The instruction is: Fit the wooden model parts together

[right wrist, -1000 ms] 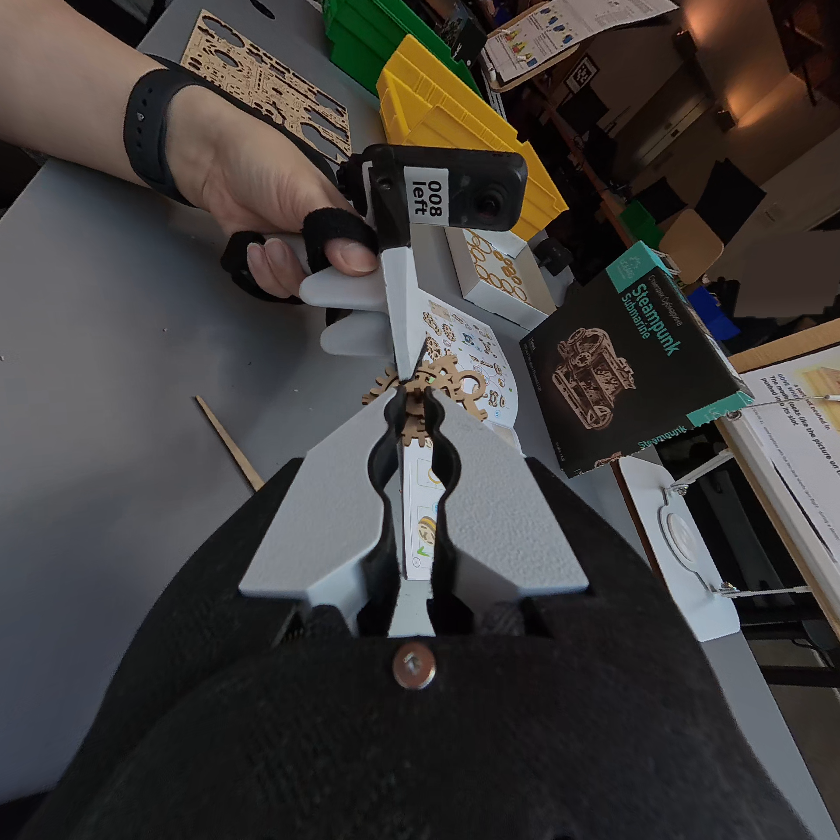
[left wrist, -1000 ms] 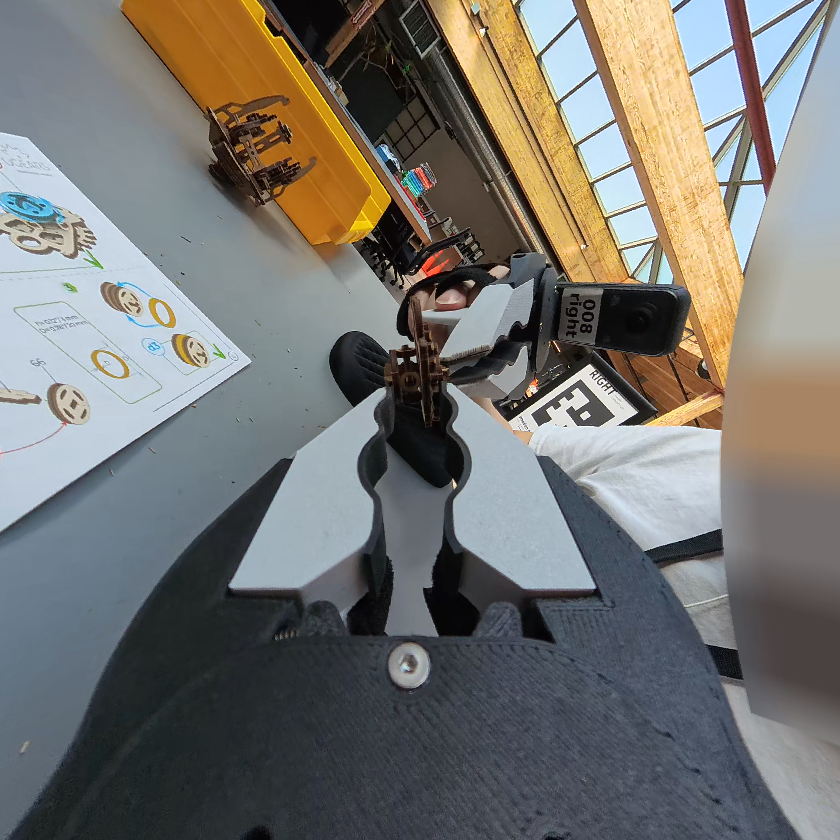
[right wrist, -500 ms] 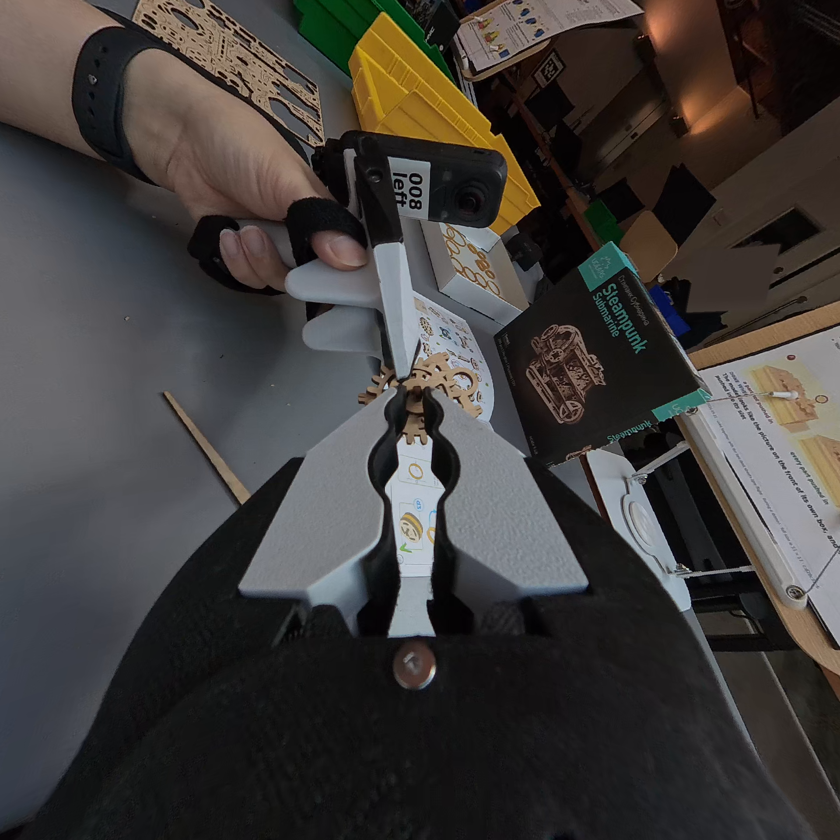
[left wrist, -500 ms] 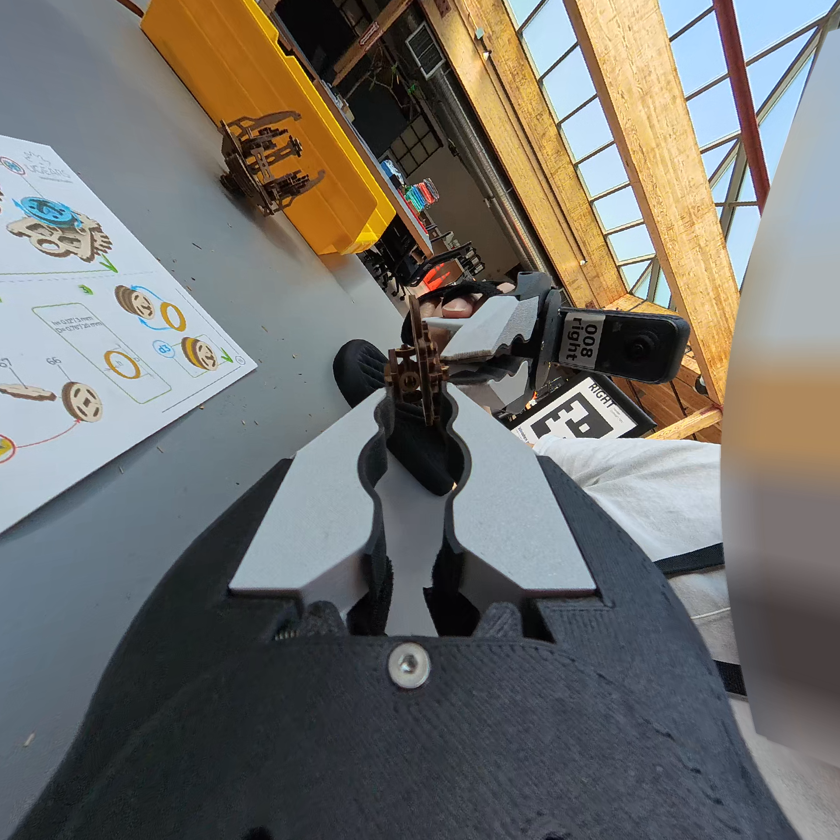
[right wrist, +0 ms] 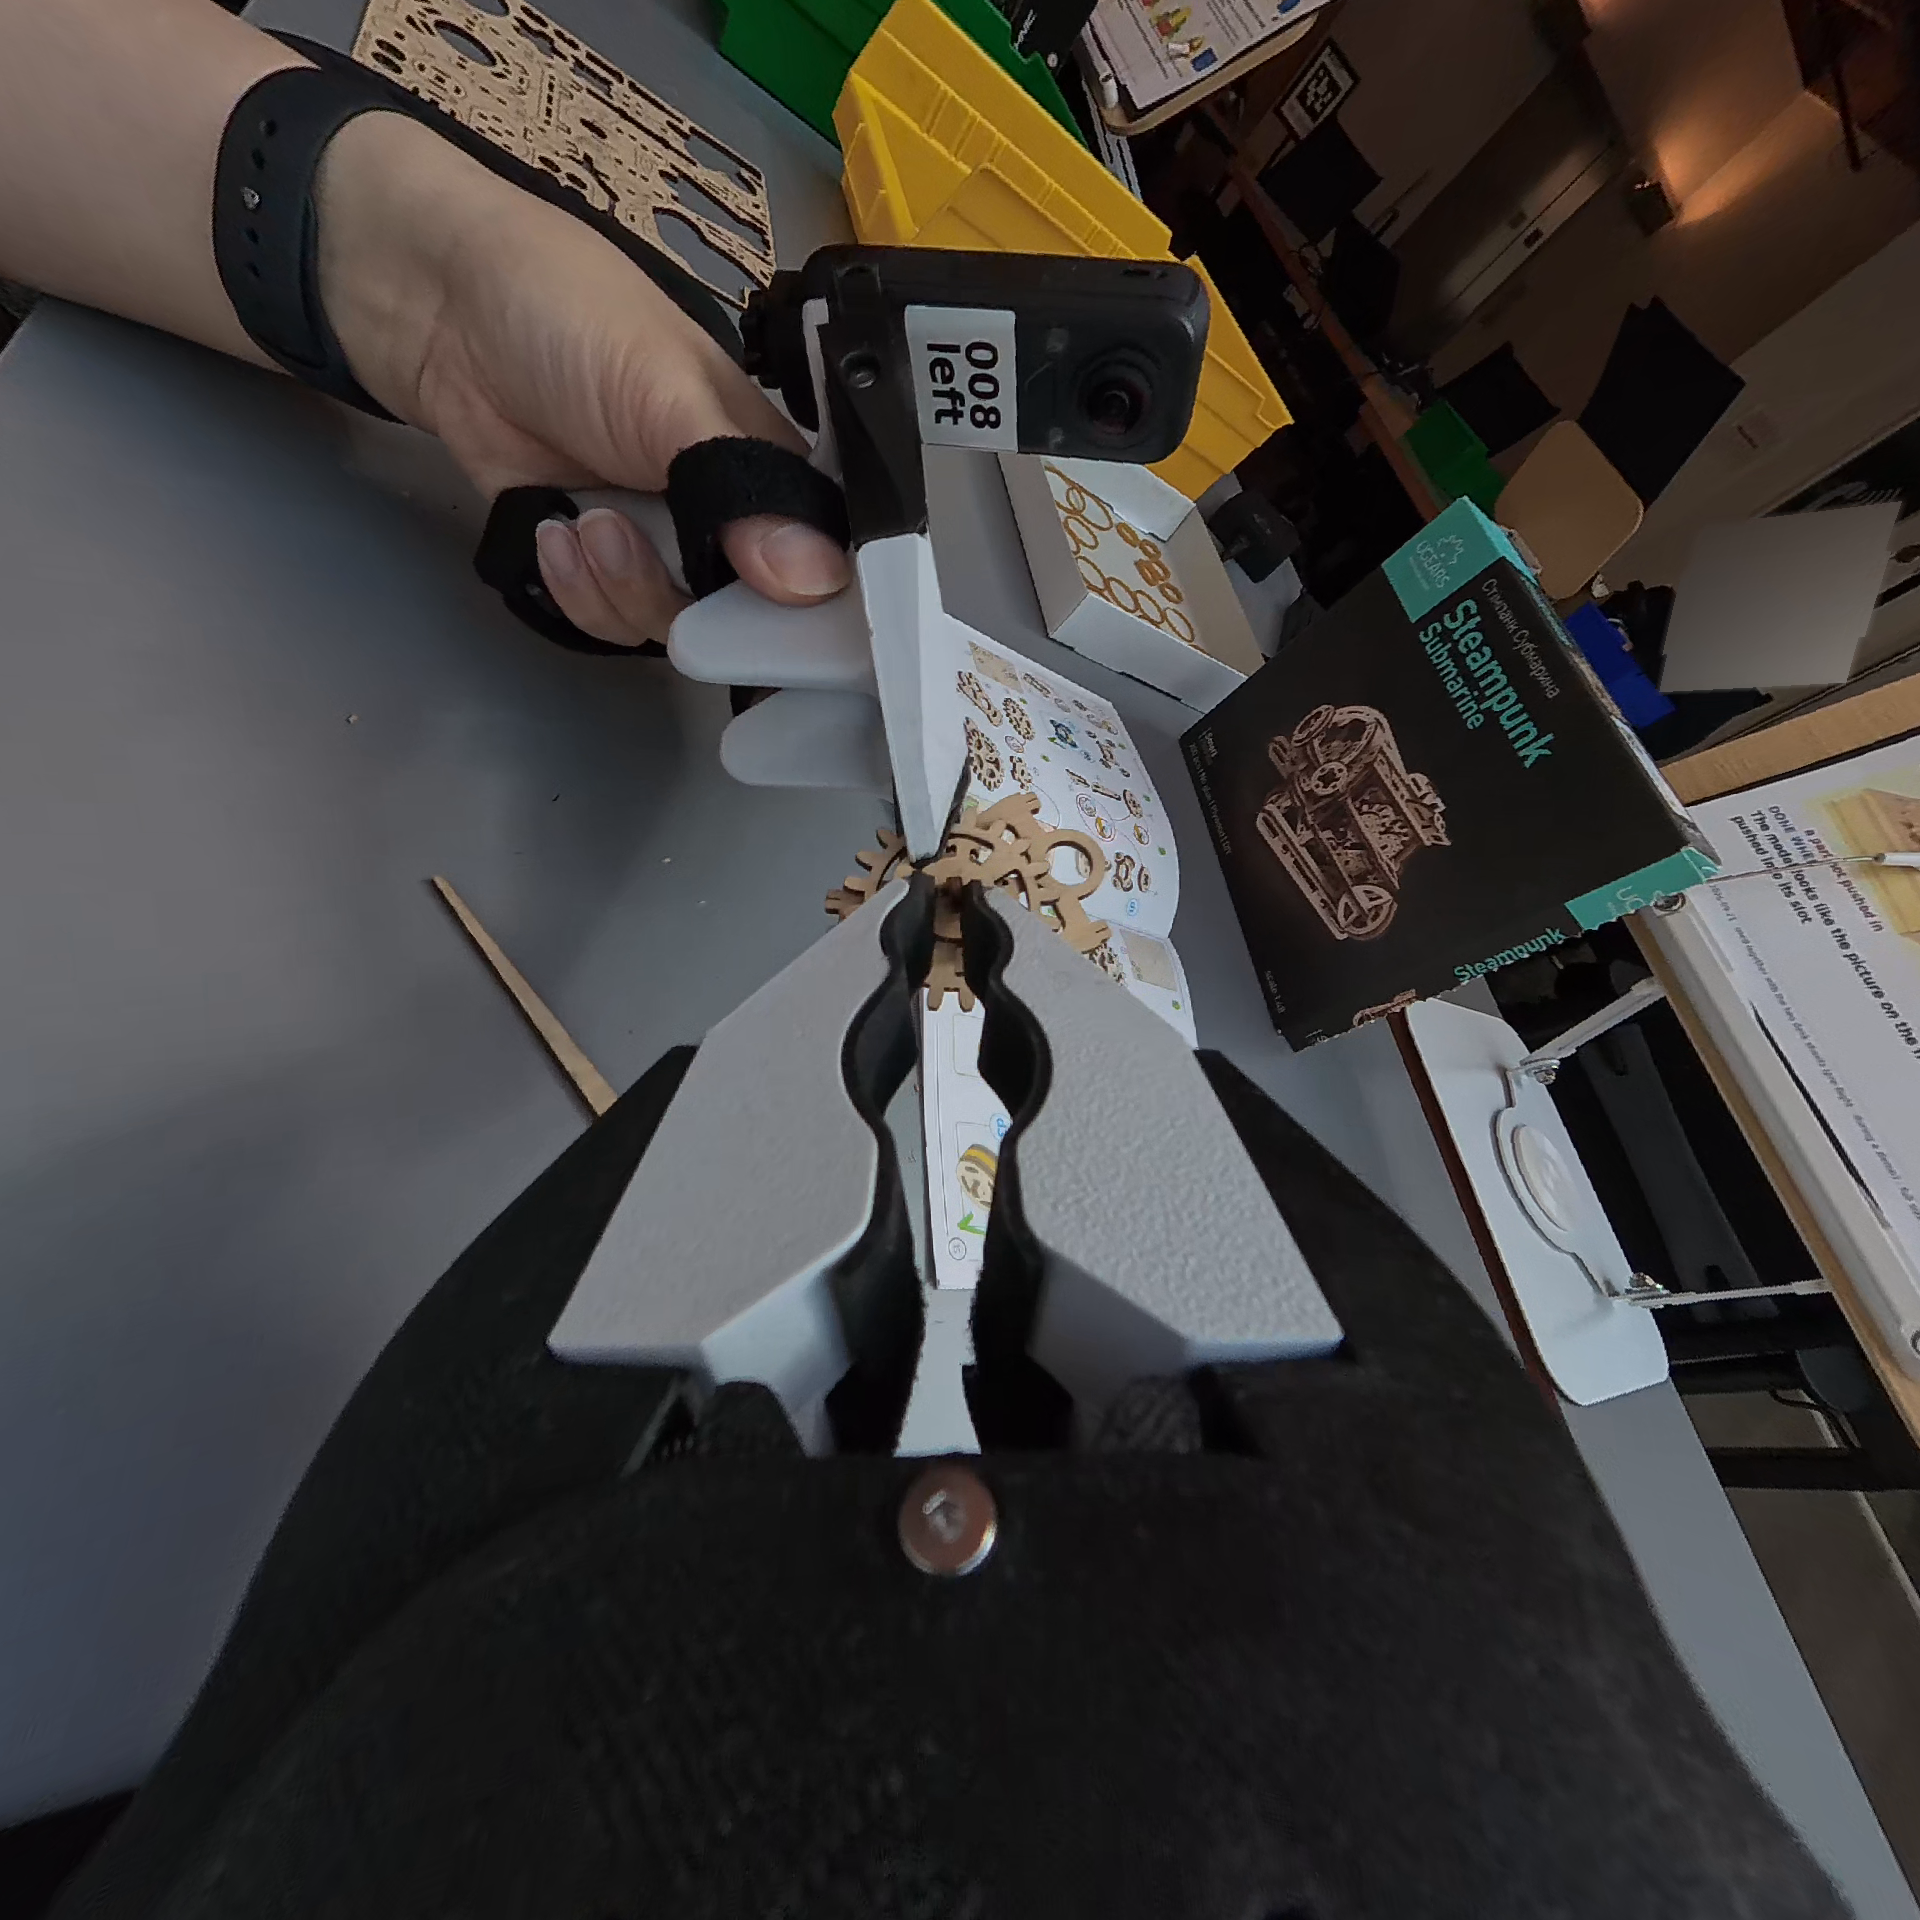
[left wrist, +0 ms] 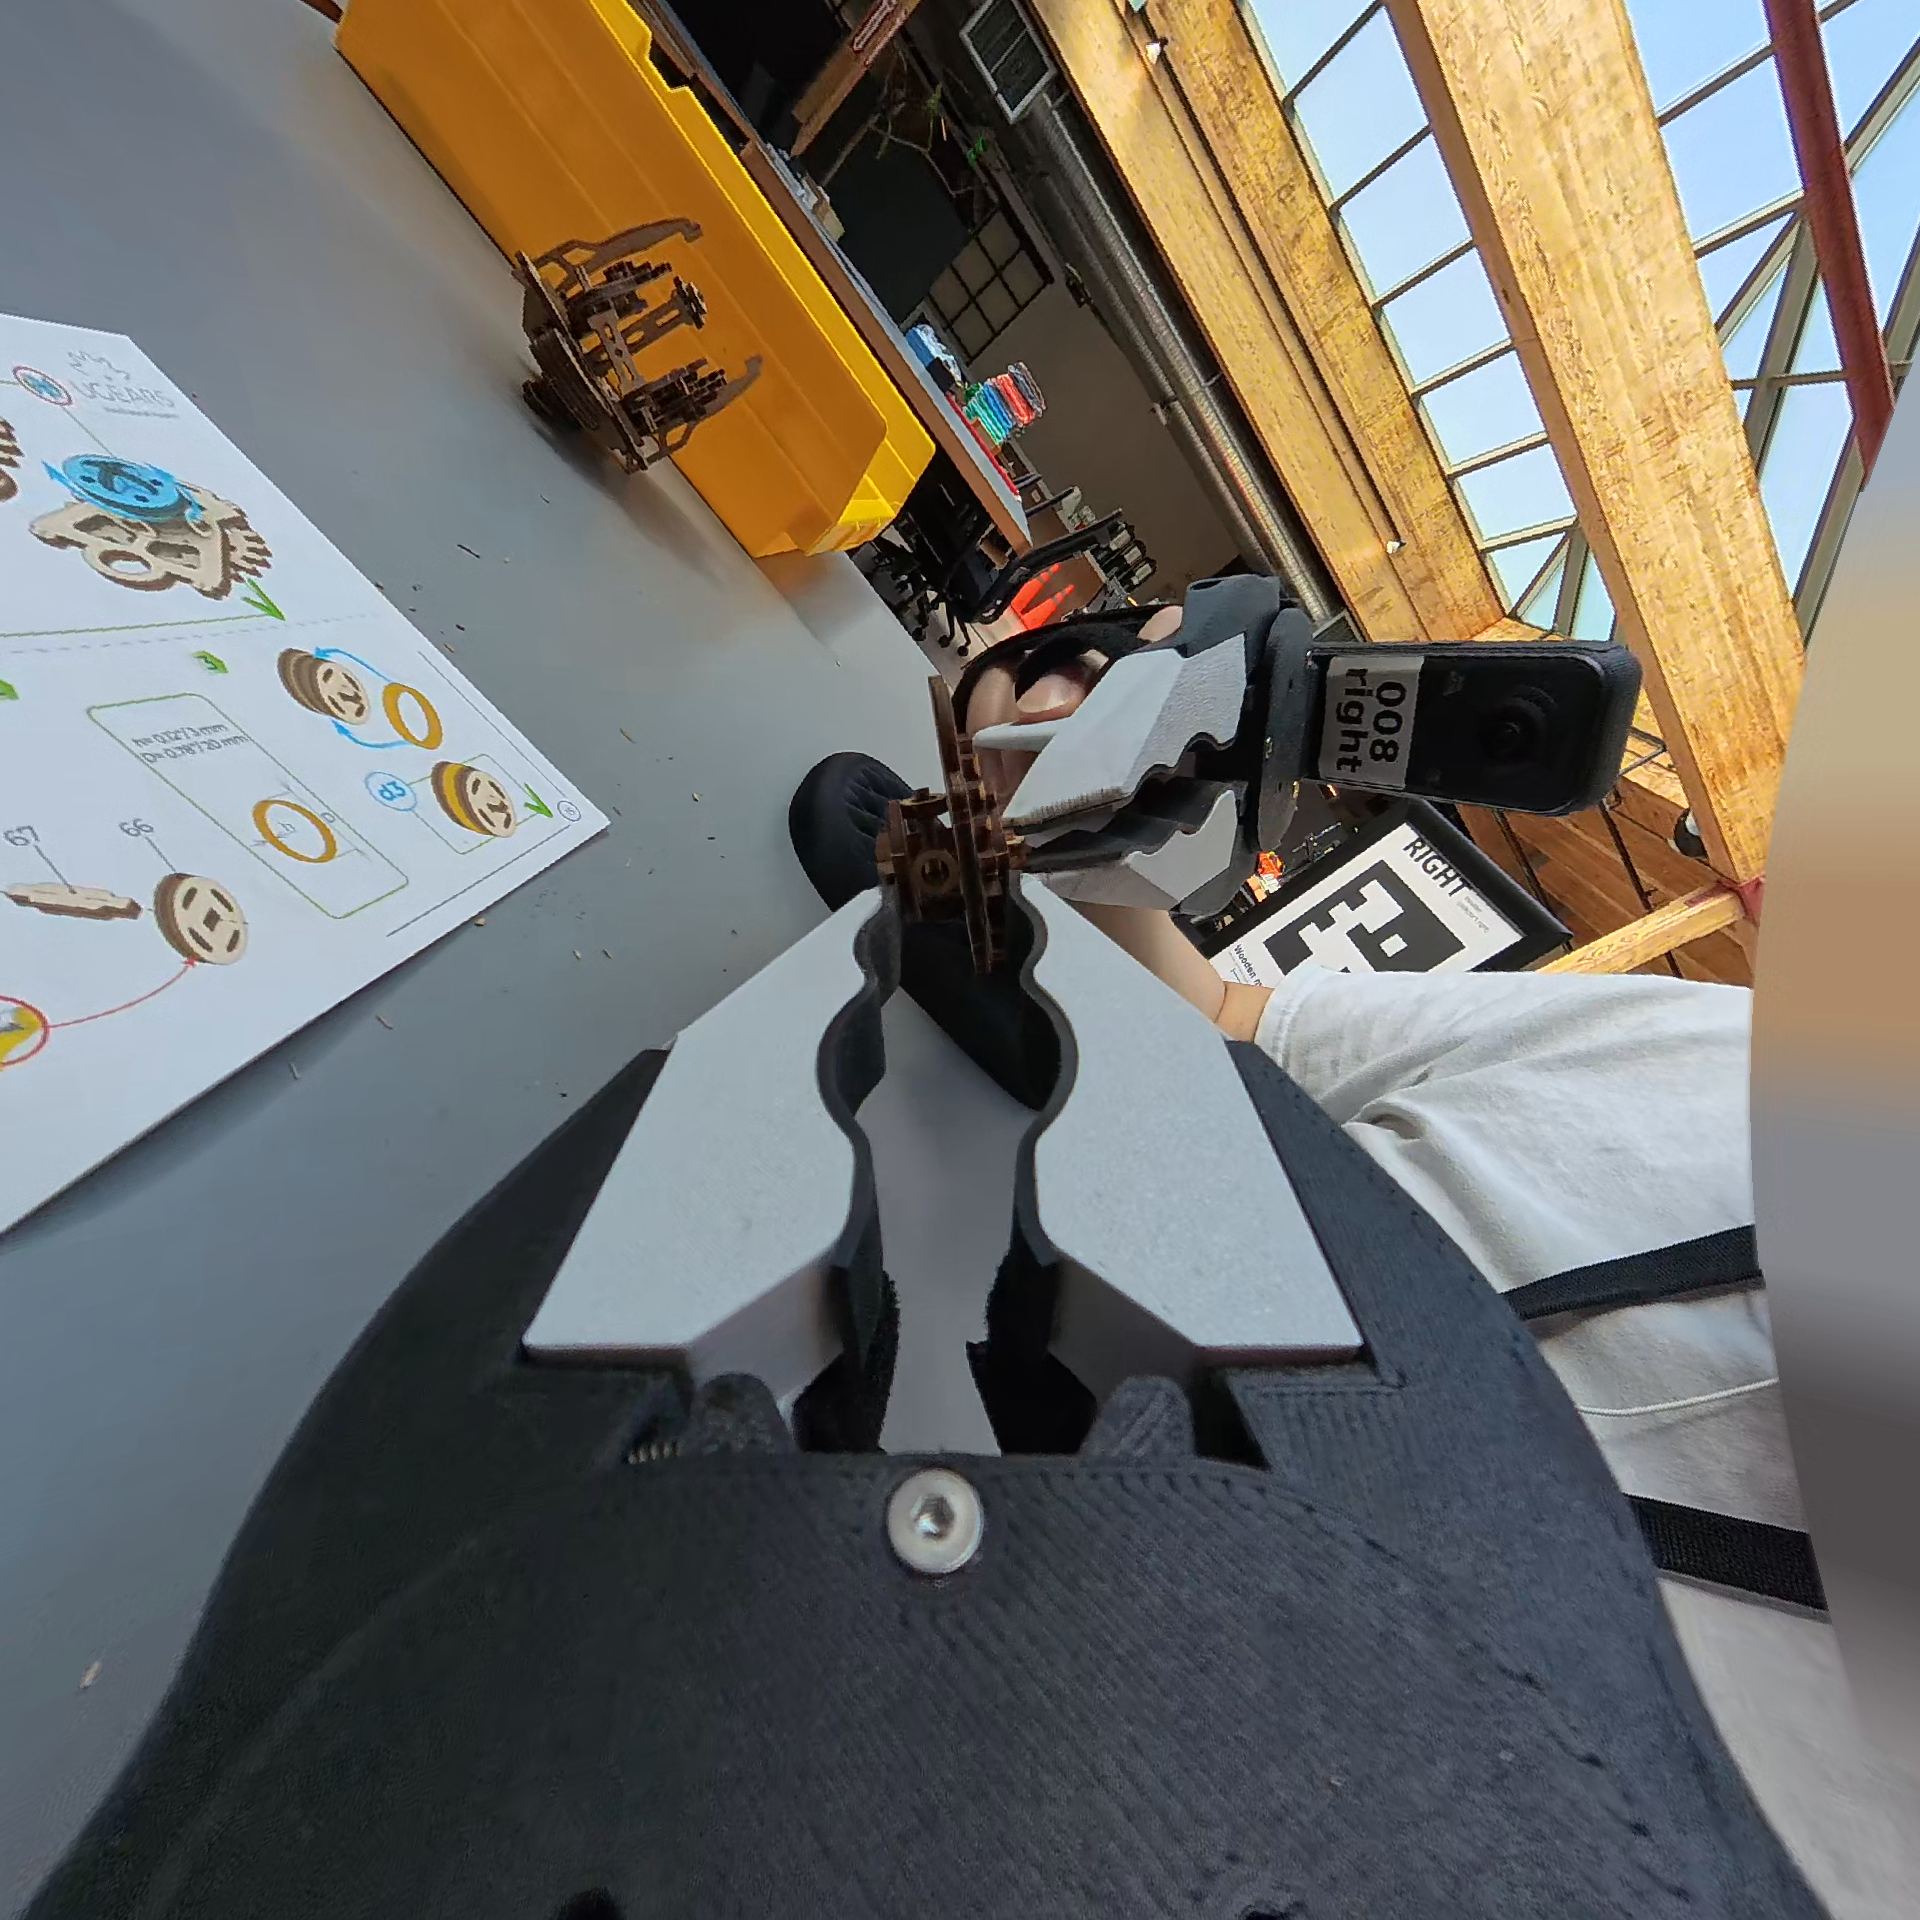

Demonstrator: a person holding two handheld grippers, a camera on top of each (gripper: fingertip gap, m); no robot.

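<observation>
Both grippers hold one small wooden gear assembly between them, above the grey table. In the left wrist view my left gripper [left wrist: 951,904] is shut on the dark-looking assembly [left wrist: 935,852]. The right gripper [left wrist: 1023,847] meets it from the right, its tips against the same piece. In the right wrist view my right gripper [right wrist: 943,909] is shut on a small gear of the light wooden assembly [right wrist: 1023,857]. The left gripper [right wrist: 925,847] comes down from above, held by a hand, and pinches the assembly's top.
An instruction sheet [left wrist: 208,727] lies on the table [left wrist: 675,644]. A partly built wooden model [left wrist: 613,353] stands by a yellow bin [left wrist: 644,260]. A black kit box [right wrist: 1434,769], a white box [right wrist: 1122,582], a cut-out wooden sheet [right wrist: 582,135] and a thin wooden stick [right wrist: 520,997] lie around. Both grippers' tips are close together, under 4 cm apart. Both grippers' tips are roughly 30 centimeters from the partly built wooden model [left wrist: 613,353].
Both grippers, still joined at the assembly, have shifted slightly over the table. Both stay shut on it throughout.
</observation>
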